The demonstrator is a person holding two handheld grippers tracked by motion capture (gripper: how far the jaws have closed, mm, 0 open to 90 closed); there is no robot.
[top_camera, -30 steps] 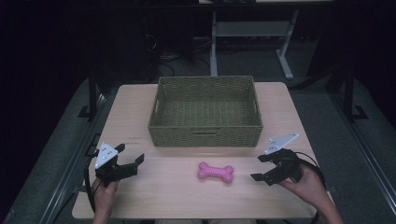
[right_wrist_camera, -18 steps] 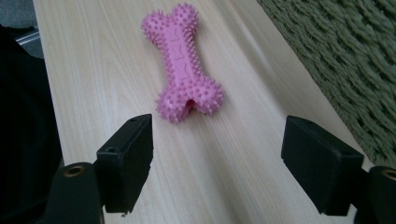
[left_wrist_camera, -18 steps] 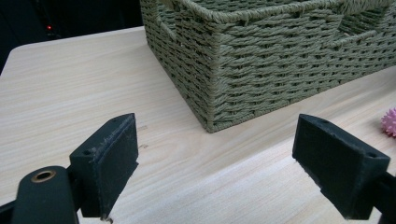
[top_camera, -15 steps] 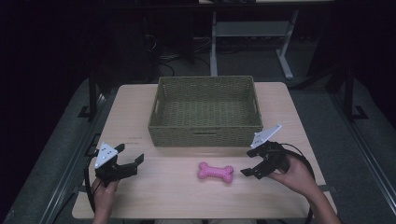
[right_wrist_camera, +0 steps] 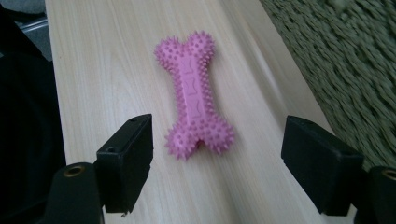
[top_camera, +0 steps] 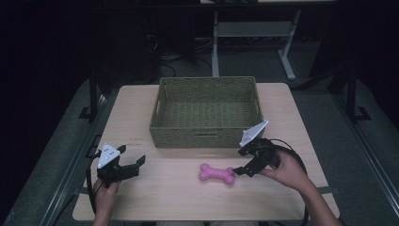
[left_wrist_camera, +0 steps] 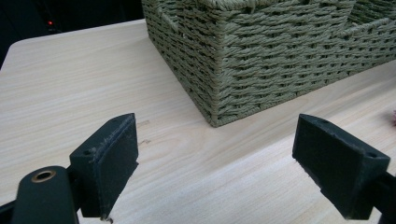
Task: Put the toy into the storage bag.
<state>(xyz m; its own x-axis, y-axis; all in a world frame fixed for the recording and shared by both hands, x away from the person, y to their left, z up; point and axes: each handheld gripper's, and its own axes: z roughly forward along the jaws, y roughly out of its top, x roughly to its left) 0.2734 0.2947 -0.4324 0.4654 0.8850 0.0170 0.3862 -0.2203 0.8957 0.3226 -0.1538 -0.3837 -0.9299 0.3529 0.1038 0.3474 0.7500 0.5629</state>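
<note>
Pink bone toy (top_camera: 217, 173) lies flat on the desk (top_camera: 131, 117), just in front of the woven basket (top_camera: 207, 136) and free of contact. Right claw (top_camera: 241, 163) sits just beside the toy's right end, jaws spread wide, nothing gripped. Left claw (top_camera: 133, 159) rests well apart near the desk's left front, jaws also wide and empty.

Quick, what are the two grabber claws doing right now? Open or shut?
Left gripper: open, holding nothing, away from the toy.
Right gripper: open, holding nothing, jaws either side of the pink bone toy.
</note>
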